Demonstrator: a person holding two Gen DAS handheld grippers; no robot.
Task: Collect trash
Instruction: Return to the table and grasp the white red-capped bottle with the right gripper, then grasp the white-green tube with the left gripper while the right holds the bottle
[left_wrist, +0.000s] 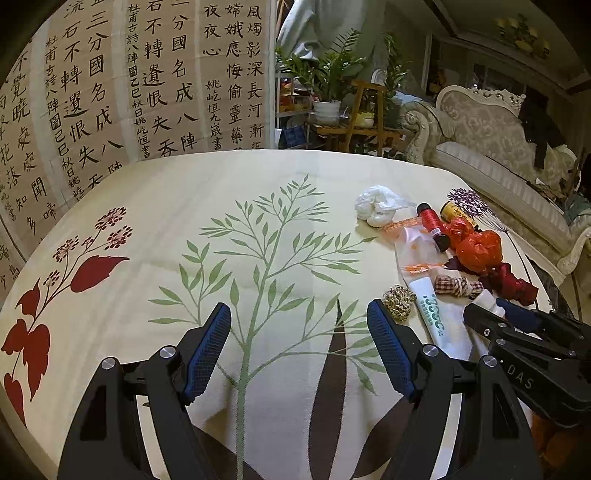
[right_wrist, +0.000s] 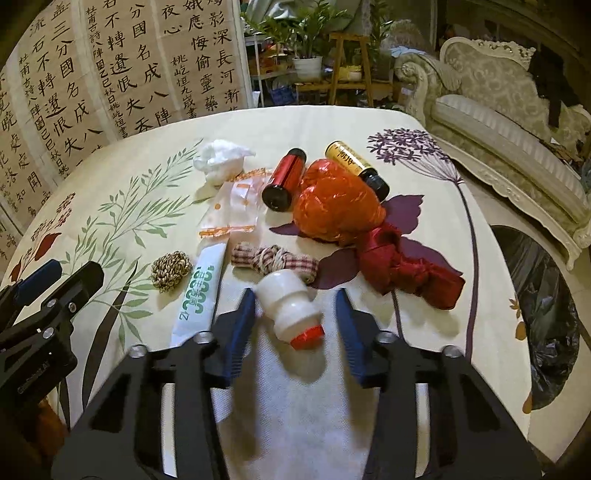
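Calligraphy panels (left_wrist: 122, 81) hung behind a worktop (left_wrist: 184, 206) covered in a cream cloth printed with leaves and flowers, and an ornate sofa (right_wrist: 498, 122) stood off to the right. Most of the trash lay in a loose cluster on the right half: a wad of white tissue (right_wrist: 221, 158), a clear wrapper (right_wrist: 232, 206), a red bottle (right_wrist: 283, 179), a yellow bottle (right_wrist: 356, 166), a crumpled orange bag (right_wrist: 334, 201), a knotted red cloth (right_wrist: 402, 266), a checked fabric knot (right_wrist: 275, 260), a ball of twine (right_wrist: 171, 269) and a white paper sleeve (right_wrist: 201, 295). The right gripper (right_wrist: 295, 317) was spread wide, holding nothing, with a small white bottle (right_wrist: 290, 308) lying tilted between its fingers, red cap towards the camera; whether the left finger touched it could not be told. The left gripper (left_wrist: 299, 343) hovered wide open and empty over bare cloth, just beside the twine. A bin lined with a black bag (right_wrist: 546, 325) waited past the worktop's right edge. The step in hand looked like taking the white bottle. Doing it well probably meant centring the fingers on the fat body rather than the narrow waist, closing squarely across it so the round plastic did not squirt out, then lifting clear of the sleeve beneath.
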